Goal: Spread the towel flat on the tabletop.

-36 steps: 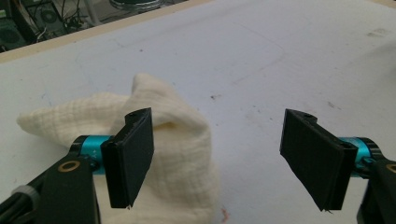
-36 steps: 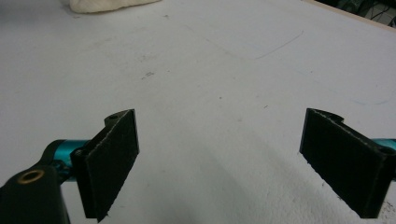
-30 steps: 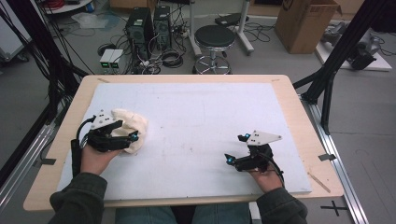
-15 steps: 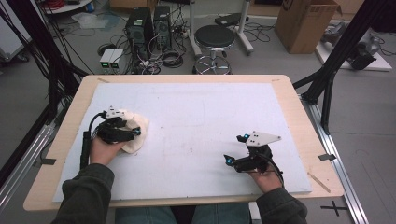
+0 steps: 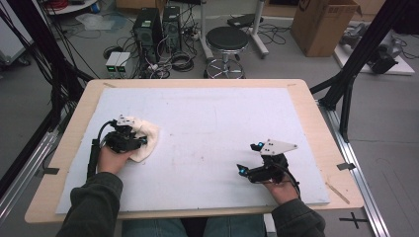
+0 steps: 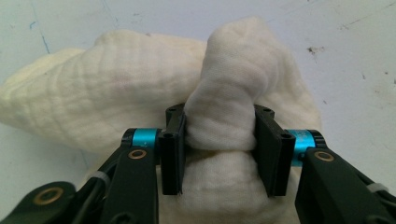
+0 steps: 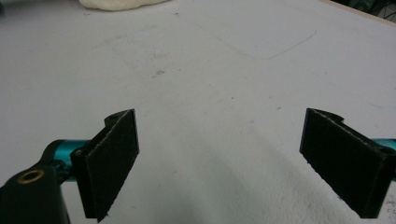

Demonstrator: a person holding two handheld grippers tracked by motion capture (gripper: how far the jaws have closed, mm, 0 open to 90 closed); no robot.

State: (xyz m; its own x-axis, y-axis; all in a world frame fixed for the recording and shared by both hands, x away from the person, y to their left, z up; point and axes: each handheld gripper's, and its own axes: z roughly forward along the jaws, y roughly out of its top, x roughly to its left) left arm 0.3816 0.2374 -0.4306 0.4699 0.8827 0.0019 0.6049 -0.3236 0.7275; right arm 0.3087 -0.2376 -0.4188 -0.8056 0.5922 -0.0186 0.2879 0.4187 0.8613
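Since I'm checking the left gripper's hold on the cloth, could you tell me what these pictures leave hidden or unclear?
- High view: the left gripper covers its own pinch point on the cloth.
- Left gripper view: the cloth runs past the bottom edge behind the jaws, which have just been closing onto a fold.
- Right gripper view: the cloth is cut off by the top edge.

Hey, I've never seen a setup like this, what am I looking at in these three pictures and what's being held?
A person sits at a table topped with a white mat, holding a hand tool with a two-jaw claw in each hand. One picture comes from a camera above; the other two come from cameras riding on each claw. The left claw has just been closing its jaws, and they now pinch a bunched fold of a cream cloth lying on the mat. The right claw rests open over bare mat, holding nothing.
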